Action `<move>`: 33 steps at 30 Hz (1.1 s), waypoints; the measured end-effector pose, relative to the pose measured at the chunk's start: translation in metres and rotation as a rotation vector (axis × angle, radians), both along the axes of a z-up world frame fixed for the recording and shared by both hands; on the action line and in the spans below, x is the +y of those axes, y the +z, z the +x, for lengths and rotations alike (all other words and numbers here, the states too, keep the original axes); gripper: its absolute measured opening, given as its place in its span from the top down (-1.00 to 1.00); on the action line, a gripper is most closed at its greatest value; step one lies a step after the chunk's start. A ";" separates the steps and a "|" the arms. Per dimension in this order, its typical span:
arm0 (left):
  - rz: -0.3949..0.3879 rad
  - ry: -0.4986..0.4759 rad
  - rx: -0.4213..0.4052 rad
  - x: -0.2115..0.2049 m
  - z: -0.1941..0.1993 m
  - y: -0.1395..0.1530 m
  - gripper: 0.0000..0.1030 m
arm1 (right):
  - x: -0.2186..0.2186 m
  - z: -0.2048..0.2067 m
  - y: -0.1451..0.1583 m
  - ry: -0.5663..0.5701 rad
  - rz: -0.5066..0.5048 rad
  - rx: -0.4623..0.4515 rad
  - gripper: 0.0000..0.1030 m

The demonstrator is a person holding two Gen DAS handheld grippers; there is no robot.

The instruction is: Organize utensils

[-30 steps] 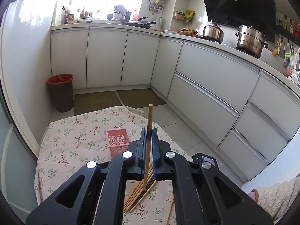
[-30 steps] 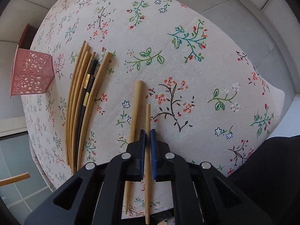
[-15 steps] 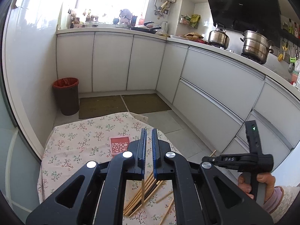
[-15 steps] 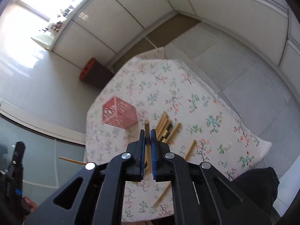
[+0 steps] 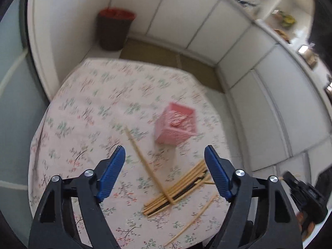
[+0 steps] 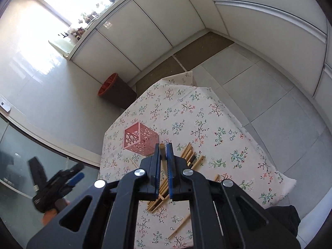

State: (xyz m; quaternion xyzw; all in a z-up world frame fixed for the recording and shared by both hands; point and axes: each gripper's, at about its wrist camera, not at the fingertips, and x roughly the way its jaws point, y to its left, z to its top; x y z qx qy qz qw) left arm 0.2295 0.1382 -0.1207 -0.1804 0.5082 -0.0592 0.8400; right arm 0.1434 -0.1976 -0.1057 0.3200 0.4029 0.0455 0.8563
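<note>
One loose chopstick lies across the bundle beside the pink basket.

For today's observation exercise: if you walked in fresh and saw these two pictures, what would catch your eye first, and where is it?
First, the pink basket standing on the floral tablecloth, with a bundle of chopsticks lying beside it and one chopstick slanted across them. Next, the contrast in tools: the left gripper gapes wide above the table, while the right gripper is clamped on a wooden chopstick.
</note>
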 end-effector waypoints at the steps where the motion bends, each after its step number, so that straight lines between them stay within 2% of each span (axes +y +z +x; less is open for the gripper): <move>1: 0.001 0.033 0.062 0.008 0.016 -0.021 -0.32 | -0.001 0.000 -0.002 0.002 0.007 0.003 0.89; 3: -0.030 0.079 0.206 0.020 0.049 -0.068 -0.23 | -0.003 0.000 -0.006 -0.002 0.011 0.006 0.89; 6: -0.066 0.115 0.335 0.020 0.085 -0.122 -0.12 | -0.011 0.003 -0.013 -0.015 0.013 0.021 0.89; 10: 0.060 0.177 0.365 0.015 0.118 -0.157 0.08 | -0.030 0.012 -0.027 -0.048 0.030 0.058 0.89; 12: 0.056 0.179 0.373 0.010 0.129 -0.165 0.15 | -0.040 0.017 -0.032 -0.065 0.037 0.068 0.89; 16: 0.192 0.156 0.394 -0.007 0.138 -0.167 0.19 | -0.056 0.026 -0.044 -0.084 0.075 0.092 0.89; 18: 0.260 0.155 0.390 -0.009 0.134 -0.166 0.55 | -0.060 0.027 -0.045 -0.090 0.078 0.092 0.89; 21: 0.295 0.108 0.348 -0.009 0.119 -0.165 0.80 | -0.067 0.027 -0.044 -0.091 0.088 0.085 0.89; 24: 0.238 0.069 0.336 -0.008 0.096 -0.165 0.91 | -0.070 0.030 -0.044 -0.077 0.108 0.101 0.89; 28: 0.127 0.067 0.257 0.005 0.061 -0.159 0.93 | -0.067 0.028 -0.037 -0.041 0.121 0.103 0.89; 30: 0.083 0.056 0.212 0.008 0.043 -0.145 0.93 | -0.063 0.026 -0.027 -0.019 0.097 0.091 0.89; 33: 0.037 0.029 0.116 0.010 0.020 -0.108 0.93 | -0.054 0.023 -0.015 0.012 0.090 0.062 0.89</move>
